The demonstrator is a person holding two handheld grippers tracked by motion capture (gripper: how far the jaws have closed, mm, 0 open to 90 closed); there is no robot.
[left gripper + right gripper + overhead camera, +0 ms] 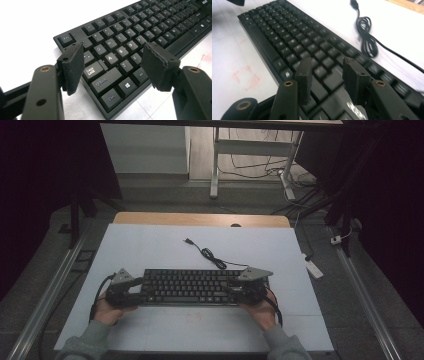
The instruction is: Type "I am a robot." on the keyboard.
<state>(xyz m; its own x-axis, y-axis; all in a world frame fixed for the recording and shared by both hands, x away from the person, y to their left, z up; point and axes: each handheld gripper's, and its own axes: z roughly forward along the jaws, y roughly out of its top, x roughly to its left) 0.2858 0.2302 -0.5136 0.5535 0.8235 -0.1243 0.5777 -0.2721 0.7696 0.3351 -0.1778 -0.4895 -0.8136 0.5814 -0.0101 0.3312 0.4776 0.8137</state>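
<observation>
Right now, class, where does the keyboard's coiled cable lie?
In the high view the cable lies on the white table, just beyond the keyboard's far edge, right of centre, its plug pointing away from the person.

Keyboard [192,286] black, white key legends. Its cable [210,255] black. Table [150,250] white, faint red marks. Sleeves [82,345] grey-green.

Both claws matte black, chunky bodies, grey three-cornered plate on top of each. Left claw [134,287], right claw [235,290]. Black cable loops back from each along wrist. Up close: flat black arms with brass-ringed holes, plus small plain screw holes. Pads [73,66] dark foam-like slabs, edges a bit ragged on one. Sleeves [87,342] grey-green, ribbed-looking cuffs.
</observation>
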